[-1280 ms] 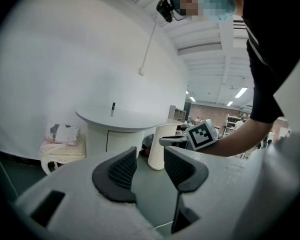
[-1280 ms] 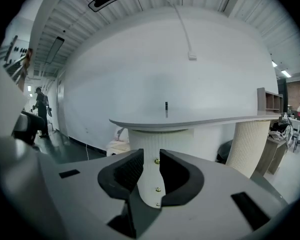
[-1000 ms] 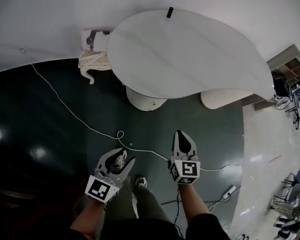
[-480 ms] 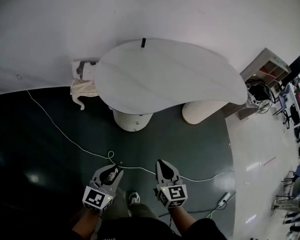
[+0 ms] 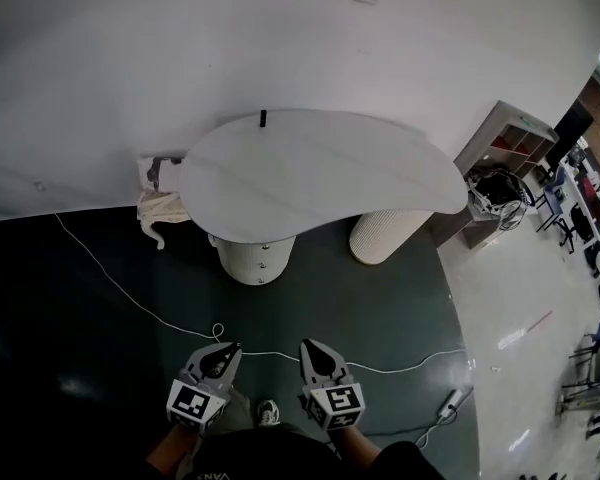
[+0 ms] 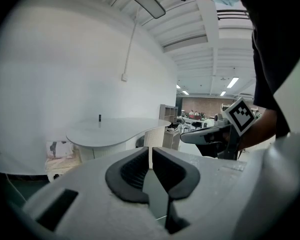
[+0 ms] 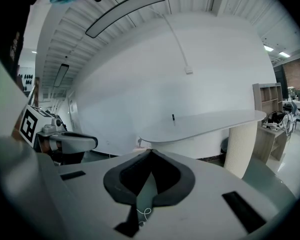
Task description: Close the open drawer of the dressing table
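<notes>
So the drawer would've been in the round white pedestal under the dressing table, towards the left end of its curved top in the head view. Two little dots that might be knobs showed on the pedestal front. From that far back nobody could honestly tell whether a drawer was sticking out.

The bit that mattered was that the pedestal sat straight ahead of both claws and well apart from them, with bare dark floor and a white cable in between. Both claws pointed at the table. The left gripper lined up a touch closer to the pedestal than the right gripper, so the left hand looked like the natural pusher. The push would probably run straight in towards the wall behind the table.

The left jaws had just been closing and were down to a thin slit with nothing in it. The right jaws were fully together and also empty.
</notes>
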A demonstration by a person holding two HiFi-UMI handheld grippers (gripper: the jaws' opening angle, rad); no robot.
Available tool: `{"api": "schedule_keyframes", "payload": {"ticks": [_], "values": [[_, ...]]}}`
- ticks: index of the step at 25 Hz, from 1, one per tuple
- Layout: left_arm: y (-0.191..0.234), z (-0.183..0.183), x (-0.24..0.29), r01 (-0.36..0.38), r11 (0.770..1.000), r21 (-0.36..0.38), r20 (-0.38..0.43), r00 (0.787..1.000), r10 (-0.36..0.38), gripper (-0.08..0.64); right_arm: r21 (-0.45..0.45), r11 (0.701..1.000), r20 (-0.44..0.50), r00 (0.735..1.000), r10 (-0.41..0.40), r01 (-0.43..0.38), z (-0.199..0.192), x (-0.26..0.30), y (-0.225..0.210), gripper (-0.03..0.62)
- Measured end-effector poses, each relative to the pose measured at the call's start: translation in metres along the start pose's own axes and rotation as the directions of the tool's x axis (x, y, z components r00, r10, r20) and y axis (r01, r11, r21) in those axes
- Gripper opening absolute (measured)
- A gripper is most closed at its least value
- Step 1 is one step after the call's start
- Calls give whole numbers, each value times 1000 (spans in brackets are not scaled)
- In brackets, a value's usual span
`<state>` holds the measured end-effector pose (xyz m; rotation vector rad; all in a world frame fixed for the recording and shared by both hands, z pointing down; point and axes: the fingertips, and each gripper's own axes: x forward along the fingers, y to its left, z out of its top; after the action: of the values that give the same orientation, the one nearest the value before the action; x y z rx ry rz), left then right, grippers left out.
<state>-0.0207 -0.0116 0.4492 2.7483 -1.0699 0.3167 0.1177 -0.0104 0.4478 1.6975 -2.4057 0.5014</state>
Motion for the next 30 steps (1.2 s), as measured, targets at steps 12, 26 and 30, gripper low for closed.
{"api": "schedule_keyframes", "payload": {"ticks": [12,26,30], "values": [[-52,9,-20,34,998,55,-5,999,-34,29,-21,1000,15,1000,13,-12,4,-73,-4,3],[-78,30,-38,-4,998,62,-59,998,7,29,-60,997,6,999,44,-44,8,-101,-9,3],[-79,34,-42,-24,998,54,-56,998,27,29,-71,996,9,999,54,-53,14,-102,-8,2]]}}
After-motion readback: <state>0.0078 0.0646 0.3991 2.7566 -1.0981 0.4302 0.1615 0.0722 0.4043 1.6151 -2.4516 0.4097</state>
